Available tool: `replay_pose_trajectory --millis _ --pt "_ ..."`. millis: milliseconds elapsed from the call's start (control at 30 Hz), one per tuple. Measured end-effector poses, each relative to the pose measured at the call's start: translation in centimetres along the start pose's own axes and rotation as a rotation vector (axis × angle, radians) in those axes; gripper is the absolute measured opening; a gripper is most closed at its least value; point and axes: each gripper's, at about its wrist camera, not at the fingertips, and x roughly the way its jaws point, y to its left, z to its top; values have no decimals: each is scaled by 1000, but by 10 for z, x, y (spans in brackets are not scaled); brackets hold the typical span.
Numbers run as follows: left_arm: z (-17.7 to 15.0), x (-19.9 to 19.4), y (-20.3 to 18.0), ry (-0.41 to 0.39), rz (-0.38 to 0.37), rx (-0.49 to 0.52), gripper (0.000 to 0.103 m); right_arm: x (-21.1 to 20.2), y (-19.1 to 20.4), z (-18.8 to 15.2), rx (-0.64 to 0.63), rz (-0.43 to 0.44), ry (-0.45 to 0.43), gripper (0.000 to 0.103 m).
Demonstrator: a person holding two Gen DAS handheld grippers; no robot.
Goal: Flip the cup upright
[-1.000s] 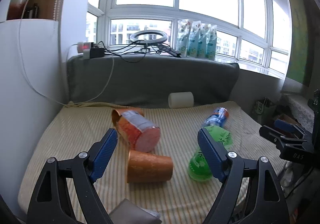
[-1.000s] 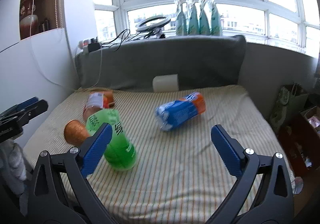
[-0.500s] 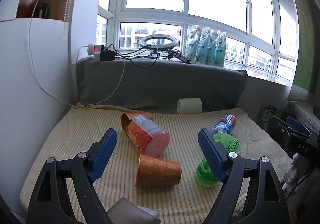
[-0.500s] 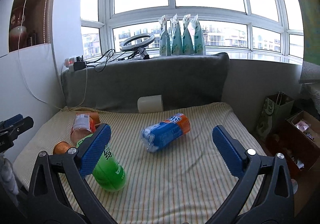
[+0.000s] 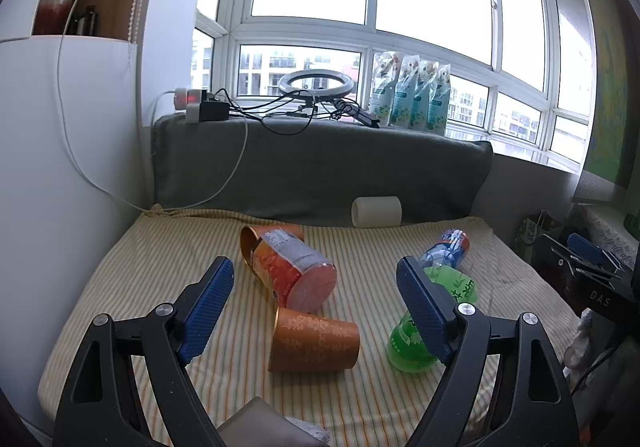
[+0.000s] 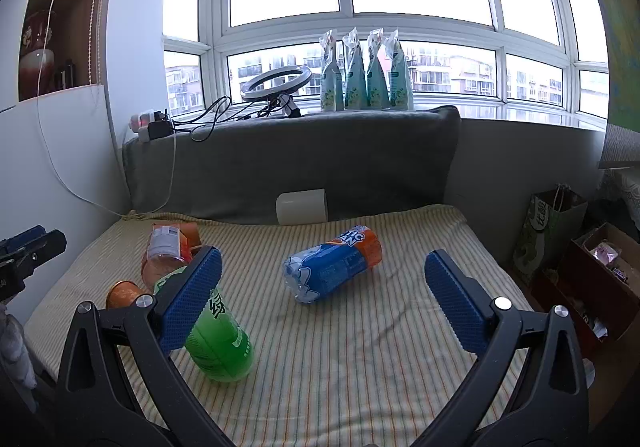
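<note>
An orange patterned cup (image 5: 314,345) lies on its side on the striped cloth, mouth to the left. It shows in the right wrist view (image 6: 122,293) at the left, partly behind the green bottle. My left gripper (image 5: 316,307) is open and empty, held above and just short of the cup. My right gripper (image 6: 320,295) is open and empty, over the cloth near the blue bottle (image 6: 332,269). The right gripper also shows in the left wrist view (image 5: 588,271) at the far right.
An orange-labelled bottle (image 5: 294,273) lies just behind the cup. A green bottle (image 5: 432,321) and the blue bottle (image 5: 446,249) lie to the right. A white roll (image 5: 376,210) sits against the grey backrest (image 5: 320,171). Bags and boxes (image 6: 580,255) stand right of the bed.
Both grippers have drawn back and tilted up, so the objects sit lower and smaller in view. Nothing on the cloth has moved. Both grippers stay open.
</note>
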Motion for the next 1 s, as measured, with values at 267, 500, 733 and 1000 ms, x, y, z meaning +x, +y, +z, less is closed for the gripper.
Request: replay_pose_trajectory --millis 267,500,733,1000 --pt "0 -2 0 -1 -5 -3 84 0 1 0 -3 -1 0 103" --pt "0 -2 0 -1 -5 -2 84 0 1 0 -5 3 1 103" --pt "0 -3 0 -1 -8 0 84 2 3 -1 -8 9 8 103" --pt "1 -3 1 -4 -8 -1 84 2 3 -1 -8 8 8 103"
